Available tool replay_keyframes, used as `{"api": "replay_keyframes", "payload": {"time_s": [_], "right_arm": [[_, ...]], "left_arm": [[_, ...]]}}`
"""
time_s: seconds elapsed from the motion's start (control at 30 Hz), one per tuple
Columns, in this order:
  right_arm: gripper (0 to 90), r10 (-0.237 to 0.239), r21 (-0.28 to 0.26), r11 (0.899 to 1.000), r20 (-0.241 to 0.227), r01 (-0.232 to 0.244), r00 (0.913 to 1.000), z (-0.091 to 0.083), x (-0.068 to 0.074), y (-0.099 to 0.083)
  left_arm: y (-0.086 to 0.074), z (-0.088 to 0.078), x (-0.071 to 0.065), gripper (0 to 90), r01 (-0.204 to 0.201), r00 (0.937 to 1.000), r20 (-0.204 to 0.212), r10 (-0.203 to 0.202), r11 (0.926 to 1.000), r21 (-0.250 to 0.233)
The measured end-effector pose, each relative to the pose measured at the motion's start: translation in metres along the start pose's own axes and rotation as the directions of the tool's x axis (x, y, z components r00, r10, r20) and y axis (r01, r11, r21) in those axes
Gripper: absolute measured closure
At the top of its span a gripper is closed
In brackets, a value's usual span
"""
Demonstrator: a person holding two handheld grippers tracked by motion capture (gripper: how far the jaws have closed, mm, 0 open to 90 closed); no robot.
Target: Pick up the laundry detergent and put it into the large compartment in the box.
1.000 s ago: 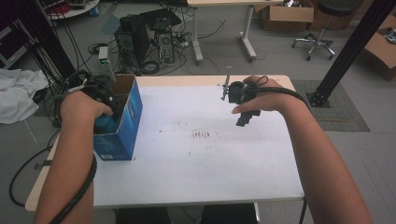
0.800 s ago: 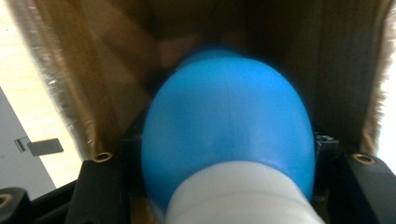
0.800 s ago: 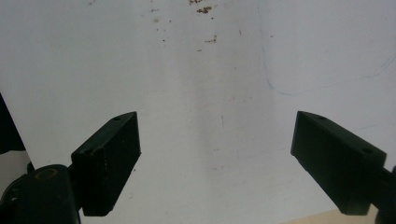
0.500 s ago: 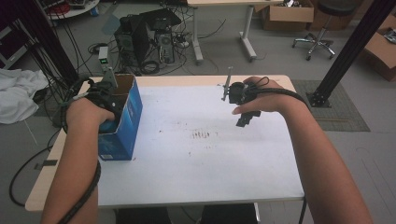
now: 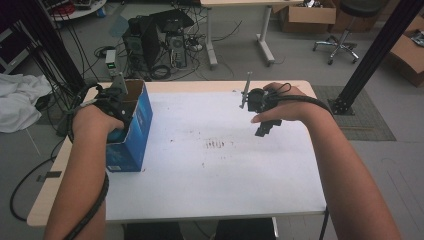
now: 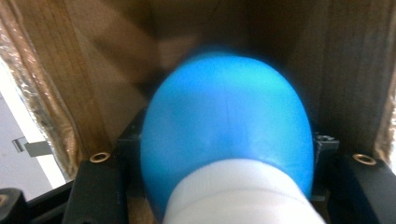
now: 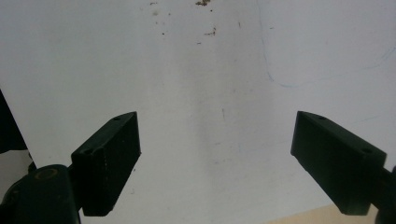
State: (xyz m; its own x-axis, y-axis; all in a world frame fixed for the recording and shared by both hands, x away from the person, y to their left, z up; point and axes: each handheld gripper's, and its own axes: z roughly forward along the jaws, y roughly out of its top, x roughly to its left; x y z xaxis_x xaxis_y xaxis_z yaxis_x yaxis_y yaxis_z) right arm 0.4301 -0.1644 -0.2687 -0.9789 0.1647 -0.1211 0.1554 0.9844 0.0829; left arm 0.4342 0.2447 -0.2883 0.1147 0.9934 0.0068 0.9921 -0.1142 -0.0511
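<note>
Left gripper [image 5: 117, 107] sits inside the open blue cardboard box [image 5: 134, 134], jaws pinching a smooth, glossy blue egg-shaped object [image 6: 226, 123] with a white lower end. Right gripper [image 5: 264, 126] hovers over the white table [image 5: 225, 175], well right of the box, jaws spread, nothing between them.

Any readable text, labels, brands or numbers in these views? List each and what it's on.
None can be read.
Blue box: pale print low on its front face, too small and blurred to read.
White table: dark marks near the middle, a smudge, not legible writing.
Blue and white object between the left gripper's jaws: no print visible.
</note>
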Motion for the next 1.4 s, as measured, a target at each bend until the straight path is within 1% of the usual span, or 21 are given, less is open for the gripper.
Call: {"api": "replay_keyframes", "payload": {"time_s": [0.07,0.13,0.17,0.27,0.33,0.47,0.63,0.67,0.77,0.83,0.87,0.9,0.93,1.0,1.07,1.1,1.13,1.27,1.4], "right_arm": [[15.8,0.001,0.001,1.0,-0.002,-0.001,1.0,0.001,0.0,0.0],[15.8,-0.005,0.004,1.0,-0.004,0.005,1.0,0.001,0.0,0.0],[15.8,-0.004,0.004,1.0,-0.004,0.004,1.0,0.001,0.0,0.0],[15.8,-0.002,0.009,1.0,-0.005,0.002,1.0,0.001,0.001,0.001],[15.8,-0.004,0.014,1.0,-0.006,0.004,1.0,0.002,0.001,0.001],[15.8,-0.005,0.015,1.0,-0.005,0.005,1.0,0.003,0.001,0.003],[15.8,-0.005,0.014,1.0,-0.005,0.005,1.0,0.003,0.001,0.003],[15.8,-0.005,0.013,1.0,-0.004,0.005,1.0,0.003,0.001,0.003],[15.8,-0.007,0.012,1.0,-0.005,0.007,1.0,0.002,0.002,0.002],[15.8,-0.008,0.009,1.0,-0.005,0.008,1.0,0.002,0.002,0.002],[15.8,-0.007,0.008,1.0,-0.003,0.007,1.0,0.001,0.002,0.002],[15.8,-0.007,0.007,1.0,-0.002,0.007,1.0,0.001,0.002,0.002],[15.8,-0.007,0.007,1.0,-0.003,0.007,1.0,0.001,0.002,0.002],[15.8,-0.006,0.008,1.0,0.0,0.006,1.0,0.0,0.002,0.001],[15.8,-0.006,0.006,1.0,-0.003,0.006,1.0,0.0,0.002,0.001],[15.8,-0.008,0.005,1.0,-0.003,0.008,1.0,0.0,0.002,0.001],[15.8,-0.006,0.007,1.0,-0.003,0.006,1.0,0.0,0.002,0.001],[15.9,-0.007,0.005,1.0,-0.003,0.007,1.0,0.0,0.002,0.001],[15.9,-0.01,0.004,1.0,-0.004,0.01,0.9999,0.0,0.002,0.001]], "left_arm": [[0.0,-0.001,0.0,37.2,0.006,1.0,0.003,-0.006,1.0,0.002],[0.0,-0.002,0.001,36.8,0.009,1.0,-0.004,-0.009,1.0,-0.003],[-0.001,-0.003,0.001,36.7,0.002,1.0,-0.004,-0.002,0.9999,-0.013],[-0.001,-0.007,0.001,36.2,-0.01,0.9998,0.017,0.01,0.9996,-0.027],[-0.002,-0.011,0.001,35.6,-0.009,0.9999,0.008,0.01,0.9991,-0.041],[-0.004,-0.015,0.002,31.4,0.001,0.9998,0.018,0.0,0.9988,-0.048],[-0.006,-0.016,0.003,28.5,0.001,0.9999,0.013,0.0,0.9992,-0.041],[-0.006,-0.017,0.003,28.4,0.006,0.9999,0.015,-0.006,0.999,-0.044],[-0.007,-0.019,0.003,27.1,0.006,0.9999,0.009,-0.006,0.9993,-0.036],[-0.008,-0.023,0.002,25.5,0.016,0.9999,0.002,-0.016,0.9991,-0.041],[-0.008,-0.024,0.001,25.4,0.013,0.9999,0.0,-0.013,0.9993,-0.035],[-0.008,-0.026,0.0,23.4,0.014,0.9999,-0.003,-0.014,0.9994,-0.031],[-0.008,-0.028,0.0,21.3,0.006,1.0,-0.007,-0.007,0.9995,-0.032],[-0.009,-0.032,-0.003,20.5,0.005,0.9999,-0.013,-0.005,0.9993,-0.038],[-0.01,-0.035,-0.005,20.4,-0.009,0.9998,-0.016,0.008,0.9987,-0.05],[-0.011,-0.036,-0.005,20.1,-0.006,0.9999,-0.015,0.005,0.999,-0.044],[-0.011,-0.037,-0.006,17.7,0.0,0.9999,-0.013,0.0,0.9994,-0.033],[-0.014,-0.043,-0.006,15.5,-0.004,0.9997,-0.025,0.003,0.999,-0.045],[-0.015,-0.048,-0.008,13.7,-0.012,0.9996,-0.028,0.01,0.9987,-0.05]]}}
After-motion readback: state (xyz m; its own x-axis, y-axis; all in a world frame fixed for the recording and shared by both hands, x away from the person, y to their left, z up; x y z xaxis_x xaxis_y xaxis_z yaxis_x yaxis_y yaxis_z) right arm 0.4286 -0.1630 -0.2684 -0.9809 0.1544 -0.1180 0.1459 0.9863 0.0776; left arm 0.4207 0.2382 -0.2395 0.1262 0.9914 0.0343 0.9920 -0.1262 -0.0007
